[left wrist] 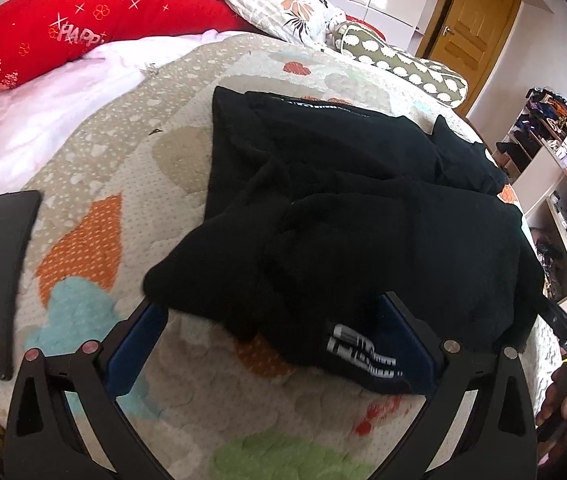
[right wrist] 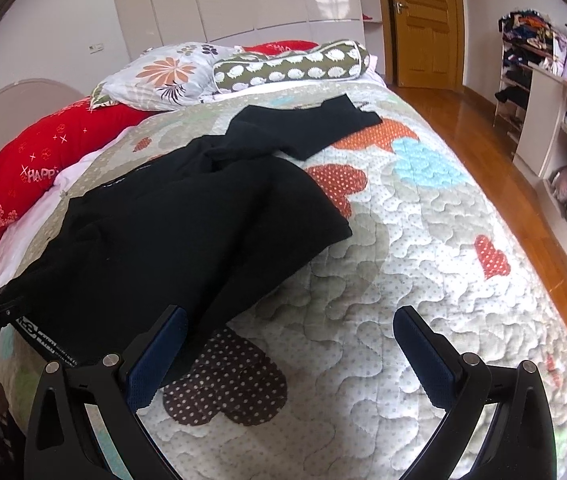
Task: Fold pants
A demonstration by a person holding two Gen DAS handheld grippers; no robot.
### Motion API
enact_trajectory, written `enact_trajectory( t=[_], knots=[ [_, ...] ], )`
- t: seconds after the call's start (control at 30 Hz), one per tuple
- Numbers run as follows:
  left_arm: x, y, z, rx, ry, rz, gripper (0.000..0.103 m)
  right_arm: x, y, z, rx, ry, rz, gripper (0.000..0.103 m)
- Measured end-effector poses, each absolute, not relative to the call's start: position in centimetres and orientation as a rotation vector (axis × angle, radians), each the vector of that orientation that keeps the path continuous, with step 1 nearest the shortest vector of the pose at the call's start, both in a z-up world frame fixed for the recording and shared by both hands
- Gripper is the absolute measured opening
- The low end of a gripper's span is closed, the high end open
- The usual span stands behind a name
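One quilted bed (right wrist: 423,248) carries crumpled black pants (right wrist: 171,224) beside the red pillow (right wrist: 23,172); left claw (left wrist: 279,344) spread around the pants' printed hem, right claw (right wrist: 291,352) spread, just beside the pants

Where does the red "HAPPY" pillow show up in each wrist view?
Left wrist: red pillow lies upper left, beyond the black pants.
Right wrist: red pillow sits at the left edge, mid-height, left of the pants.
Shared landmark: the wooden door.
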State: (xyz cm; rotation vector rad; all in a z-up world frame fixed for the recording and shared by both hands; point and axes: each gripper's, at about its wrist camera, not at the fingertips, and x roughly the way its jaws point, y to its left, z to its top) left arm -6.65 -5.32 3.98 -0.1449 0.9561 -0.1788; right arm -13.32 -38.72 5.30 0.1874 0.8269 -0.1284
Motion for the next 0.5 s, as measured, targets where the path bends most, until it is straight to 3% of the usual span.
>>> enact_trajectory(
  t=[0.1, 0.17, 0.2, 0.23, 0.27, 0.37, 0.43, 0.5],
  knots=[
    [-5.8, -5.8, 3.8, -0.151, 0.961, -0.204, 0.088, -12.4, -38.9, 4.7, 0.222, 0.832, -0.116, 0.102],
    [-5.3, -6.2, 3.6, -0.162, 0.976, -0.231, 0.071, -11.7, -38.8, 4.4, 0.253, 0.833, -0.091, 0.095],
    [-5.2, -6.2, 3.5, -0.167, 0.983, -0.243, 0.057, -11.4, -38.7, 4.2, 0.266, 0.830, -0.075, 0.091],
    [-5.1, -6.4, 3.4, -0.173, 0.991, -0.261, 0.043, -11.1, -38.6, 4.1, 0.274, 0.829, -0.067, 0.080],
    [-5.0, -6.6, 3.3, -0.175, 0.996, -0.274, 0.038, -10.7, -38.5, 3.9, 0.284, 0.837, -0.062, 0.064],
    [-5.2, -6.7, 3.7, -0.170, 0.978, -0.290, 0.025, -10.2, -38.2, 4.0, 0.321, 0.842, -0.010, 0.030],
    [-5.4, -6.1, 4.4, -0.183, 0.968, -0.308, 0.018, -10.6, -37.6, 4.6, 0.320, 0.835, 0.027, 0.020],
    [-5.8, -5.0, 5.4, -0.196, 0.951, -0.316, 0.012, -11.2, -36.7, 5.5, 0.297, 0.832, 0.065, 0.017]
  ],
)
